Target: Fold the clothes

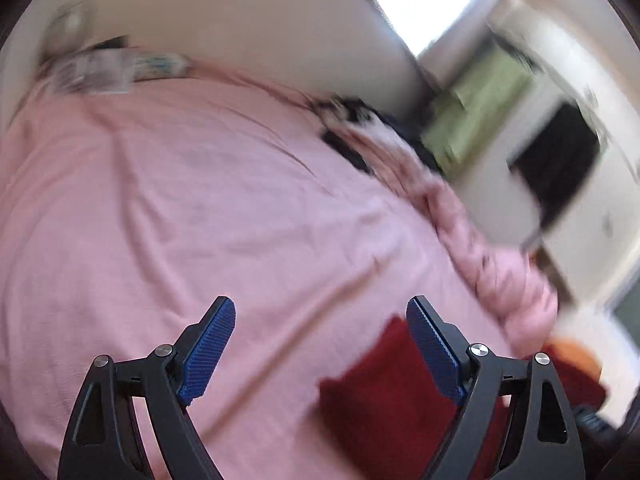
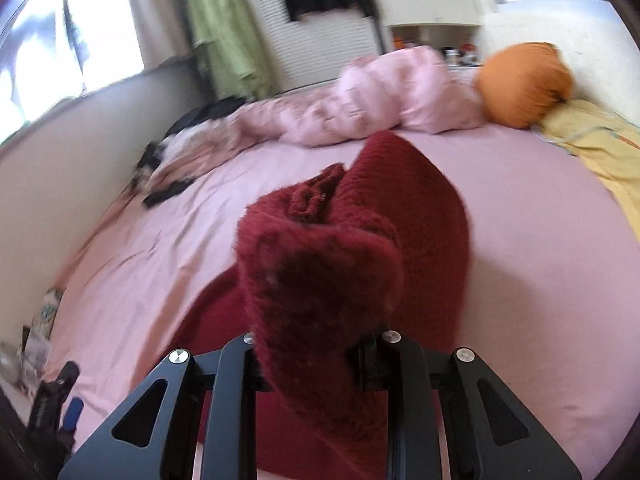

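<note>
A dark red knitted sweater [image 2: 360, 232] lies on the pink bed sheet [image 2: 520, 280]. My right gripper [image 2: 316, 344] is shut on a bunched fold of the sweater and lifts it up in front of the camera; the fingertips are hidden by the fabric. In the left wrist view my left gripper [image 1: 320, 344] is open and empty above the pink sheet [image 1: 180, 200], with the sweater [image 1: 384, 400] low at the right, behind its right finger. The left gripper also shows at the bottom left of the right wrist view [image 2: 60, 404].
A crumpled pink duvet [image 2: 380, 96] lies across the far side of the bed, with an orange pillow [image 2: 524, 84] and a yellow cloth [image 2: 600, 144] at the right. Dark clothes [image 2: 180, 152] lie by the left wall. Green fabric [image 2: 224, 32] hangs behind.
</note>
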Demonstrator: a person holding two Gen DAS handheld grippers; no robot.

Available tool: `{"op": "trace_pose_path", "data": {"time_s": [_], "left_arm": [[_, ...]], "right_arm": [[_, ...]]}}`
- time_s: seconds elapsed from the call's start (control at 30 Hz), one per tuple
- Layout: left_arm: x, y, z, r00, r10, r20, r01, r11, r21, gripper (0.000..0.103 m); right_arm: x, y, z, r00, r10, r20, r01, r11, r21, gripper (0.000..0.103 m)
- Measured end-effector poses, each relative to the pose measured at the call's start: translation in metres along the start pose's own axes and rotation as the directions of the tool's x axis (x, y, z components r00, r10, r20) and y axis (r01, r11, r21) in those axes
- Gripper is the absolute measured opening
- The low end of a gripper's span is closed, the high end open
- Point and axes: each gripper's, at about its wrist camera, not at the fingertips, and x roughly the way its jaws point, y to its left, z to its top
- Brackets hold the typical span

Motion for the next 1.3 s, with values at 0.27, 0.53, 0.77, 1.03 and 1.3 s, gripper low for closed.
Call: {"op": "trace_pose_path", "data": {"time_s": [0.27,0.53,0.77,1.03,1.3], "left_arm": [[0.001,0.021,0.01,0.997,-0.01,0.07,0.016,0.997,-0.081,0.088],[0.007,0.033,0.013,0.999,-0.013,0.034,0.017,0.989,-0.144,0.088],[0.009,0.031,0.011,1.0,-0.009,0.017,0.011,0.991,-0.136,0.088],[0.001,0.041,0.013,0.997,-0.059,0.046,0.067,0.979,-0.193,0.088],[0.011,0.041,0.043,0.984,-0.172,-0.045,0.166,0.98,-0.105,0.088]], "right_arm": [[0.076,0.102,-0.048,0.987,0.051,-0.152,-0.086,0.969,-0.231,0.024],[0.098,0.132,-0.077,0.979,0.046,-0.197,-0.109,0.939,-0.327,0.024],[0.108,0.139,-0.099,0.965,0.092,-0.245,-0.187,0.898,-0.399,0.031],[0.094,0.15,-0.095,0.886,0.268,-0.379,-0.395,0.864,-0.313,0.095],[0.05,0.07,-0.091,0.738,0.575,-0.354,-0.521,0.818,0.242,0.095]]}}
